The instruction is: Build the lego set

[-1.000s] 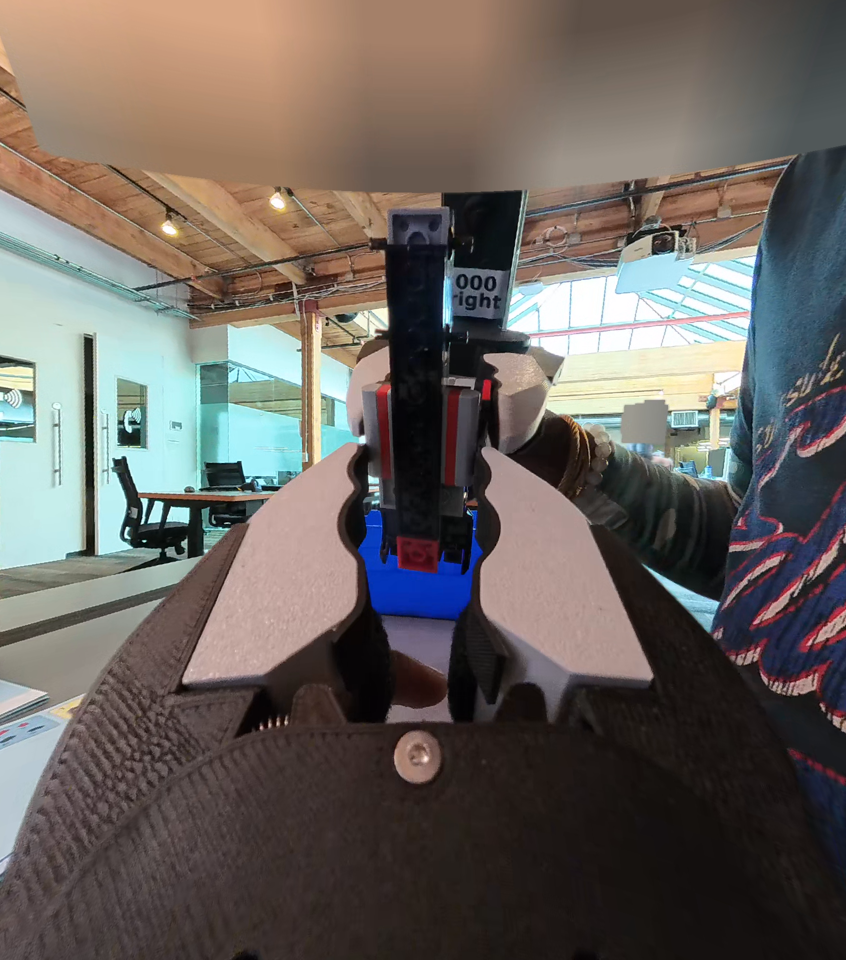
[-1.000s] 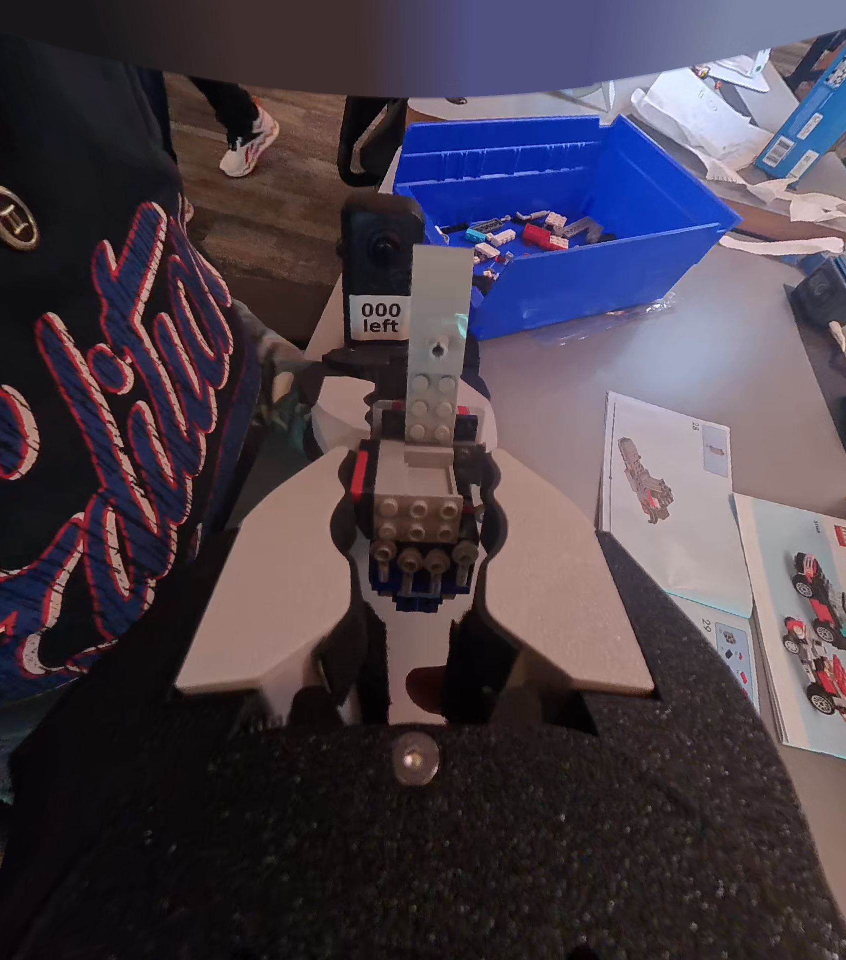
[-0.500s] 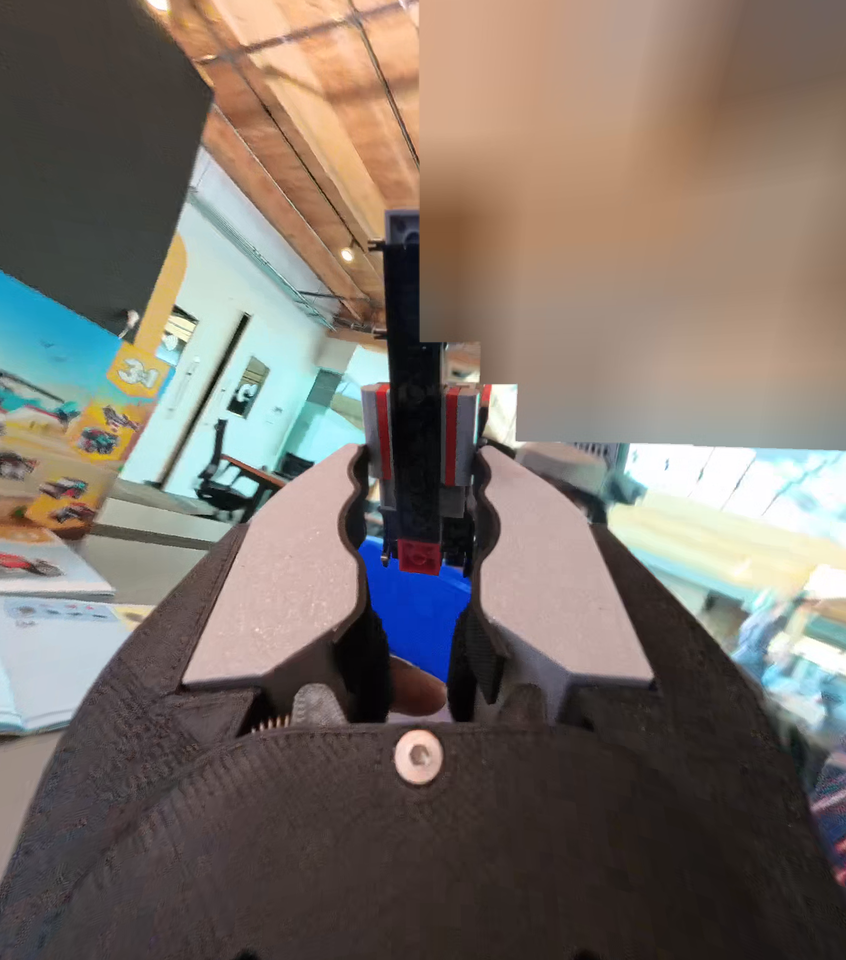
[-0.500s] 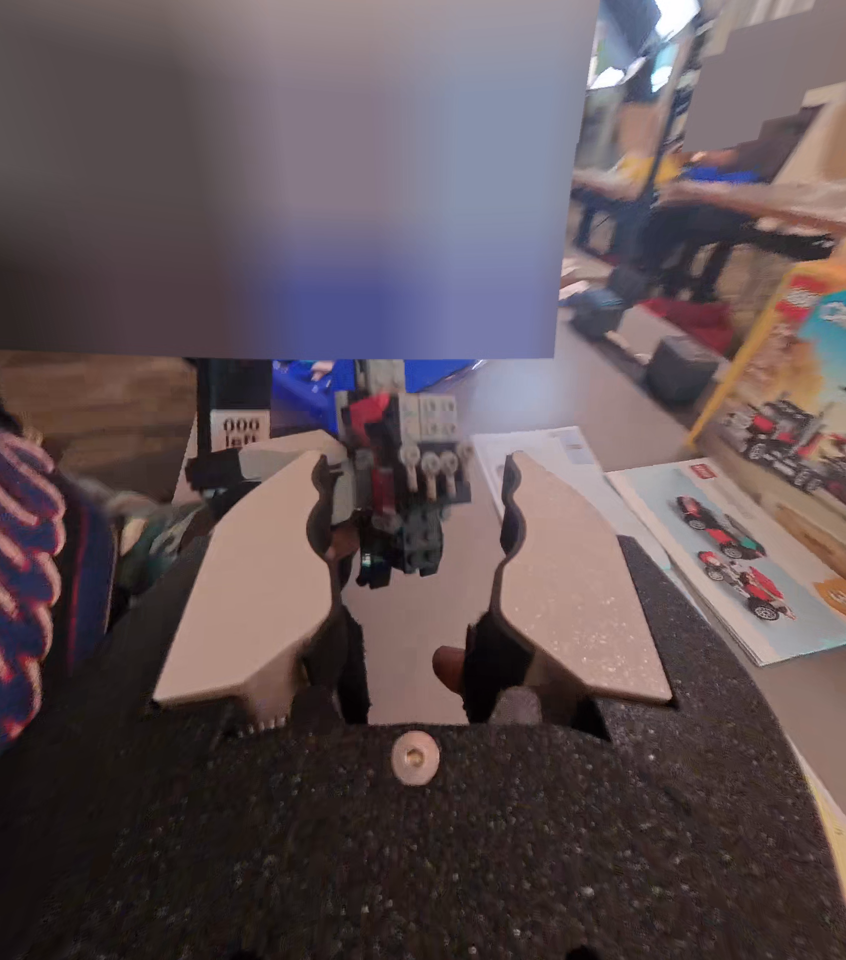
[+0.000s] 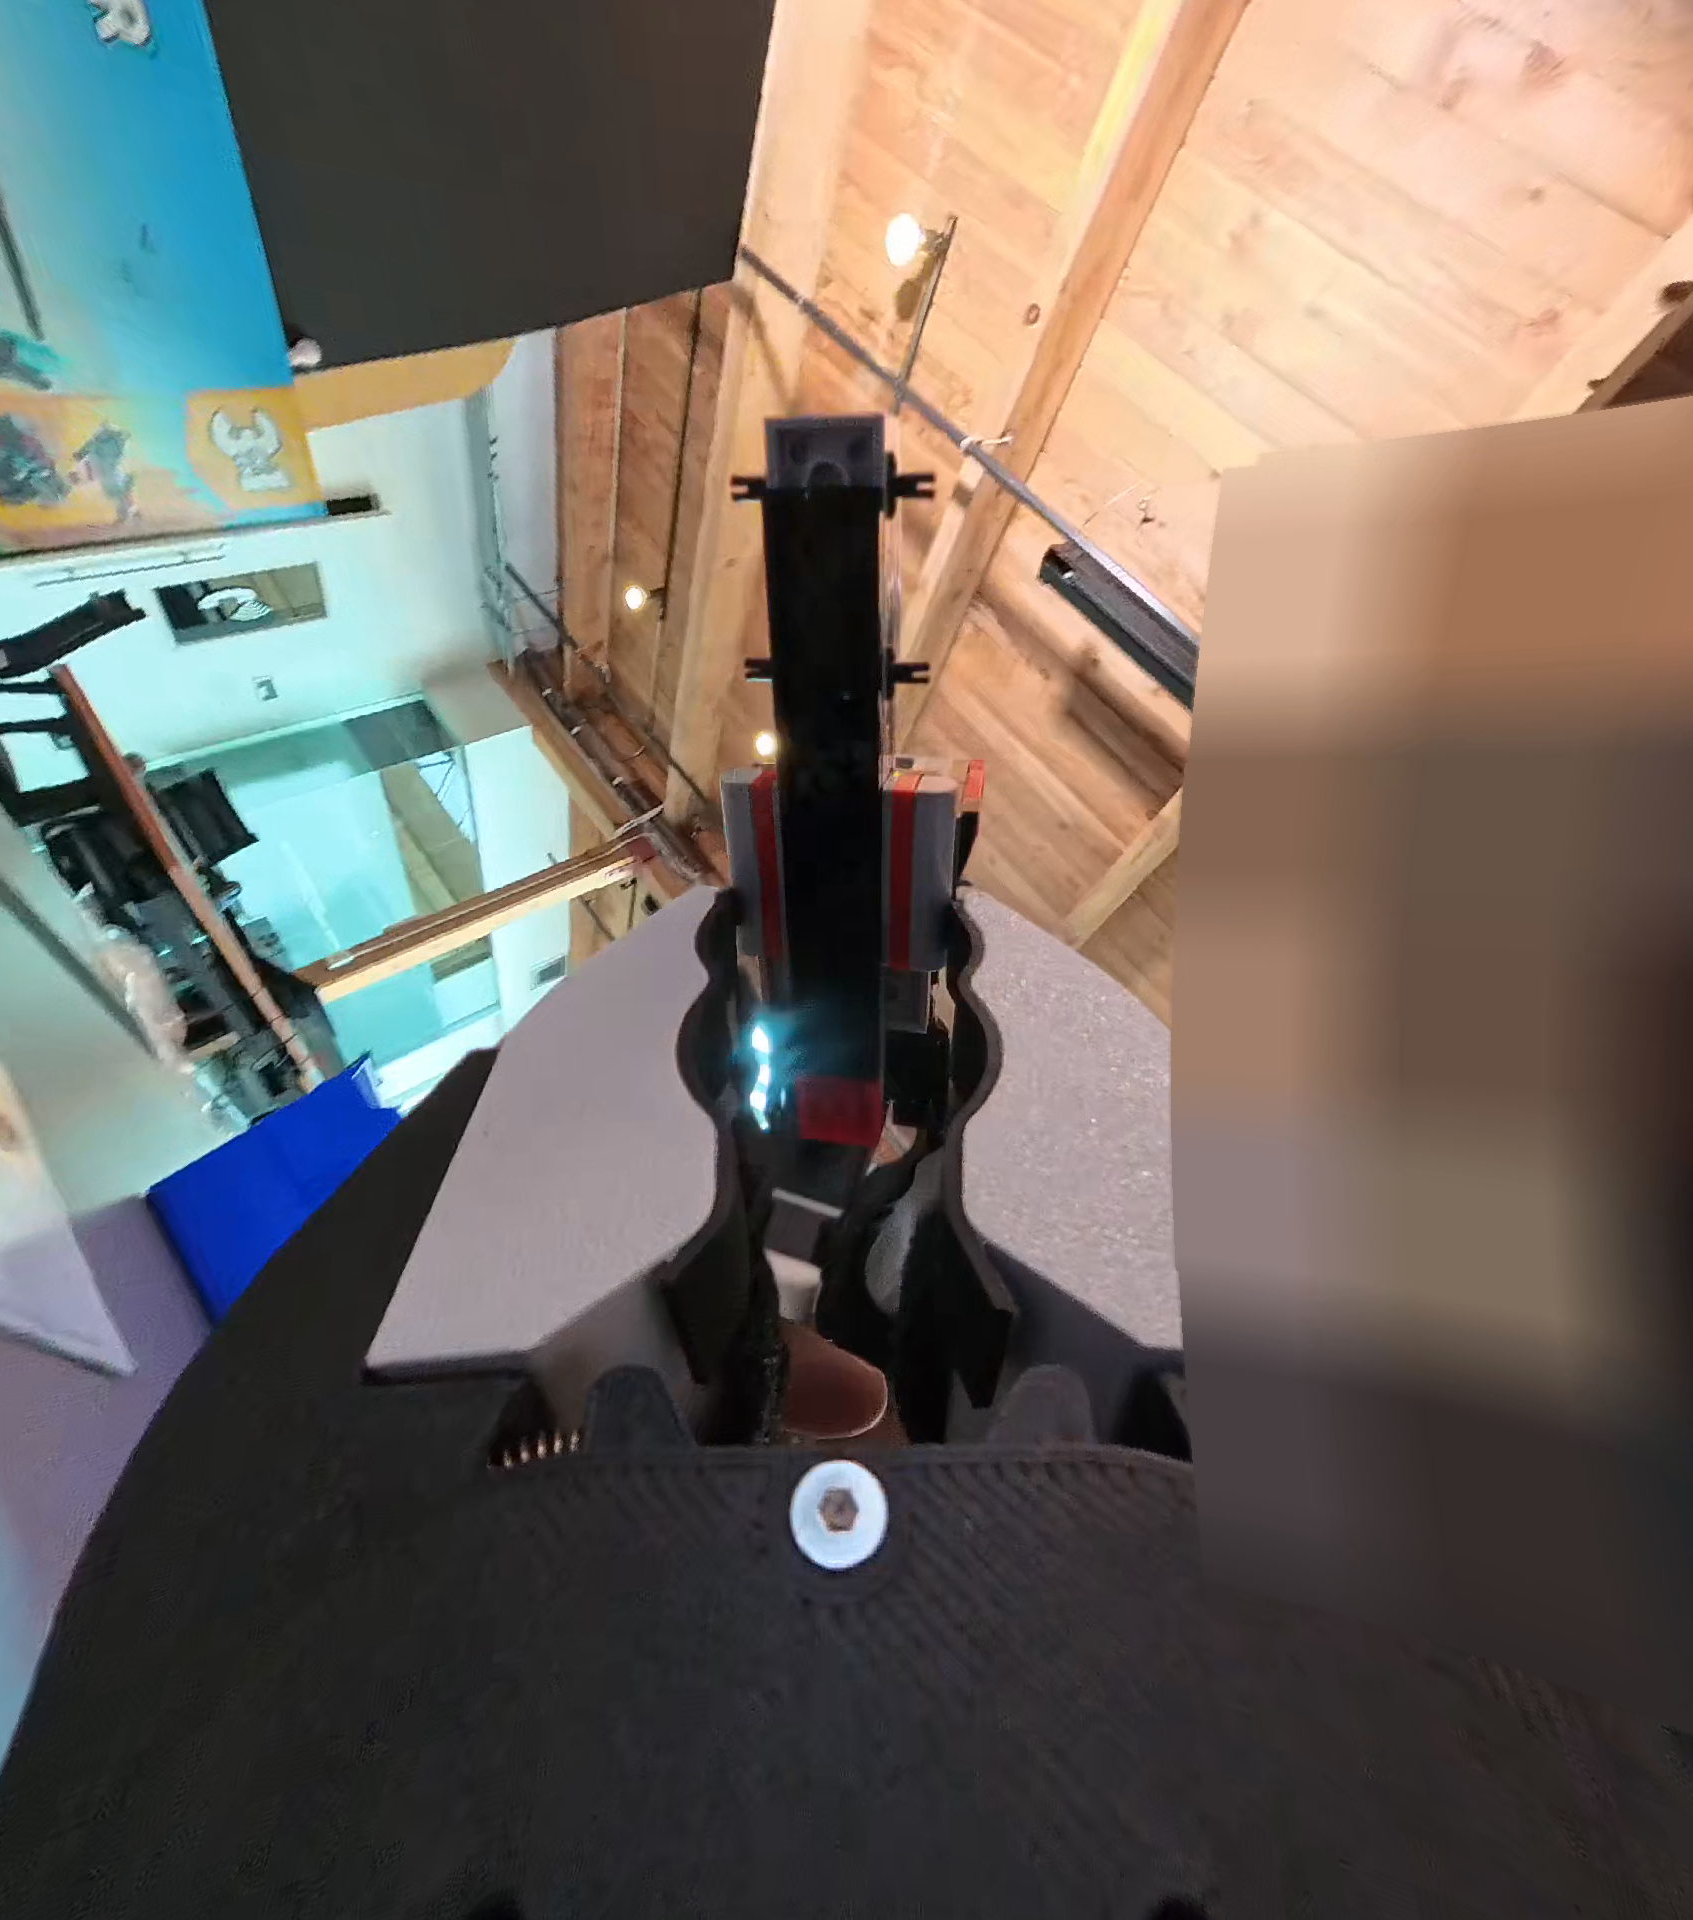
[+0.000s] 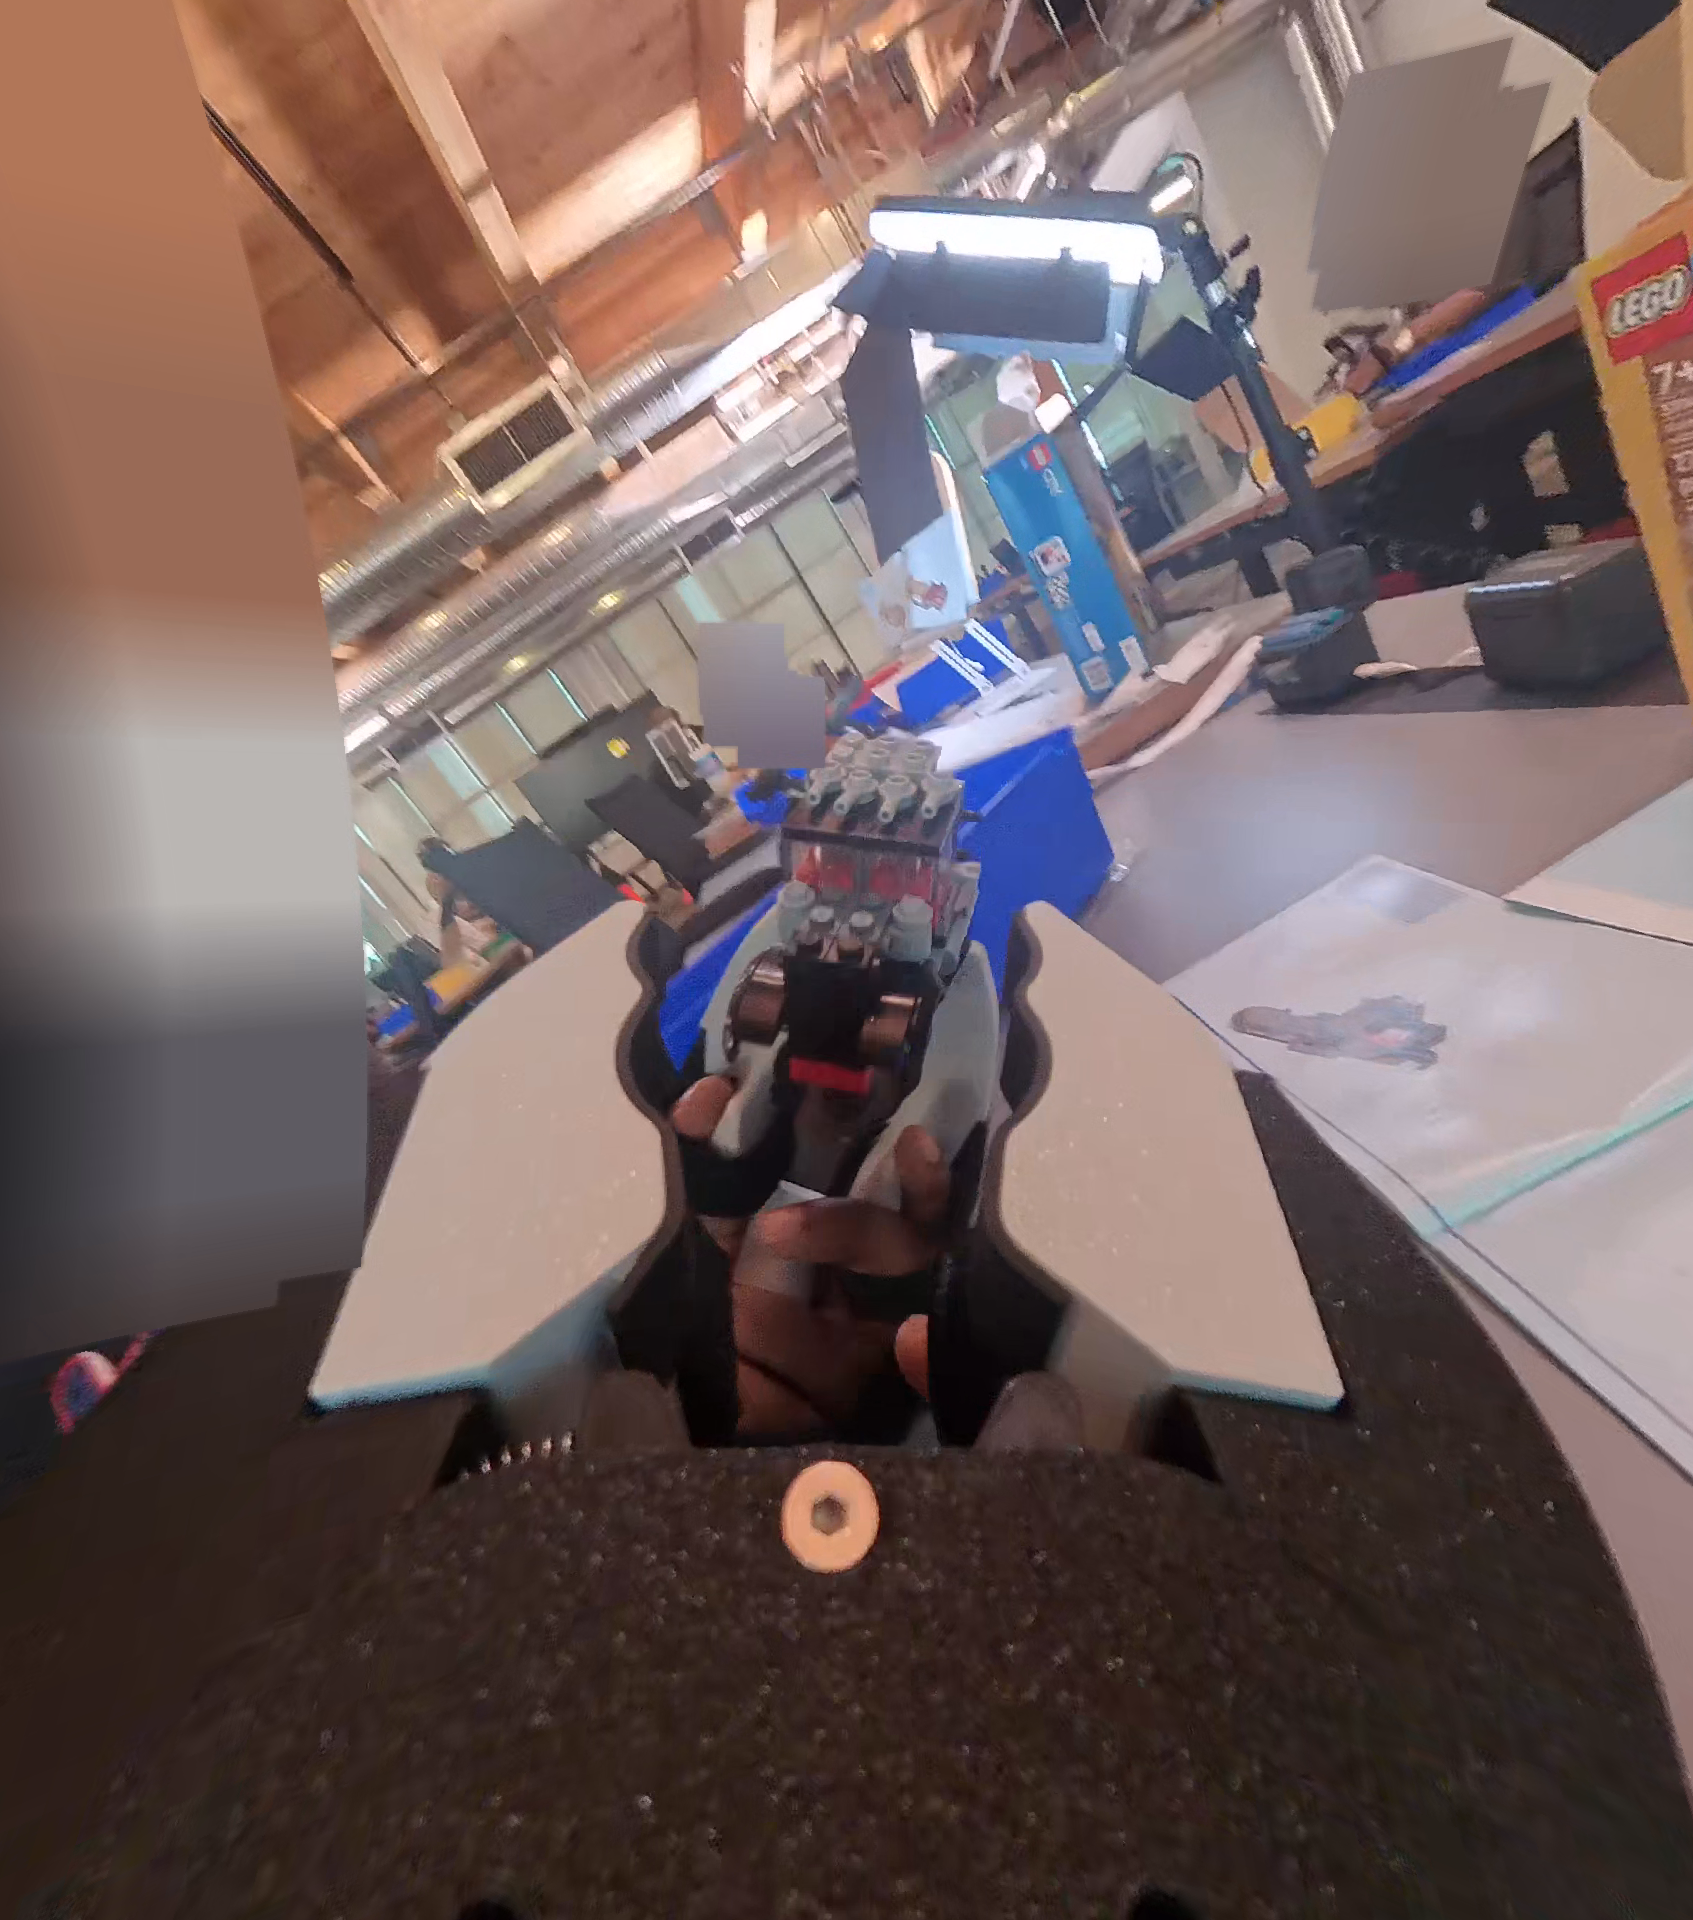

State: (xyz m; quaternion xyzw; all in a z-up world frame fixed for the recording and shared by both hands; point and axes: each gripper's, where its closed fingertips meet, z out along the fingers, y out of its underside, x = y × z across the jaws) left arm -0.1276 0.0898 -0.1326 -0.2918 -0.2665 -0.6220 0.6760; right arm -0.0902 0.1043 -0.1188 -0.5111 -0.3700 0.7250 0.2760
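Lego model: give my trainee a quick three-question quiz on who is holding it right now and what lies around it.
1. True or false: the right claw is shut on the lego model.
2. Pick one. In the right wrist view, what lies flat on the table to the right of the right claw?
A. an open instruction booklet
B. a dinner plate
C. a coffee mug
3. Fill the gap: the left claw is ___ on the lego model.

Key: 1 false, it is open and empty; 2 A; 3 shut.
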